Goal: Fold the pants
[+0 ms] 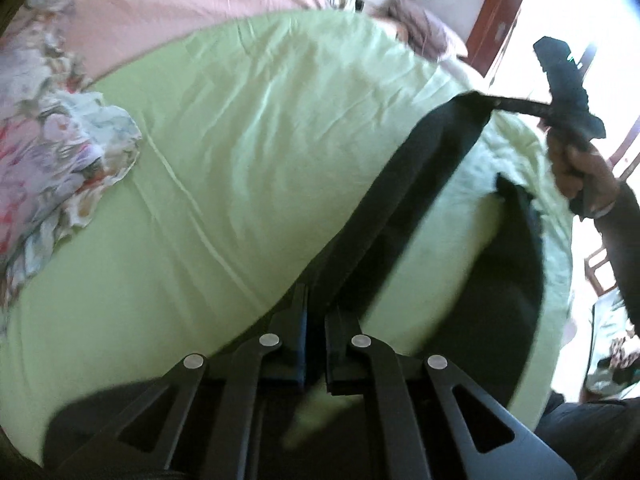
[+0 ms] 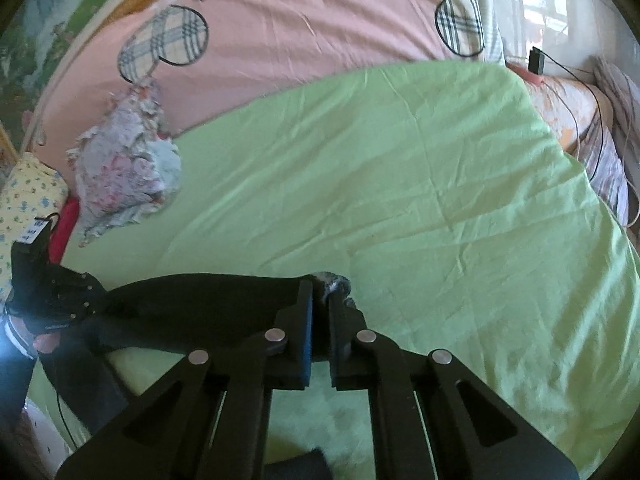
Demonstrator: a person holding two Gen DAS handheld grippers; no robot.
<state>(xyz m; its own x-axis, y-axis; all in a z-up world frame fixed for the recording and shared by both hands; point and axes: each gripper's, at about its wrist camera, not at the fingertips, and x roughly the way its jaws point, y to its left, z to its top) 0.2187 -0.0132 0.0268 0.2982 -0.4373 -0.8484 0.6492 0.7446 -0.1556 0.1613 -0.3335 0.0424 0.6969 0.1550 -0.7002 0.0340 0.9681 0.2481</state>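
Nearest in the left wrist view, the left gripper (image 1: 316,320) has its fingers pressed together on a dark edge of the pants (image 1: 404,200), which run as a taut black band up and to the right. At the far end of that band the right gripper (image 1: 560,76) pinches the other end, lifted above the green sheet (image 1: 240,140). The right wrist view confirms this: the right gripper (image 2: 320,304) is closed on the cloth with a greyish lining showing at its tips, and the pants (image 2: 192,300) stretch leftward to the left gripper (image 2: 60,292). A further part of the garment hangs down over the near edge of the bed. Beyond lie a heap of flowered cloth (image 2: 124,172) on the sheet's left border, then a pink cover (image 2: 300,24) with checked heart patches. The step in hand appears to be holding the garment spread between two held ends before laying it down. To do it well, both ends should stay level and the band taut, so that it lands flat on the sheet, well apart from the flowered heap, with the hanging part drawn up first.
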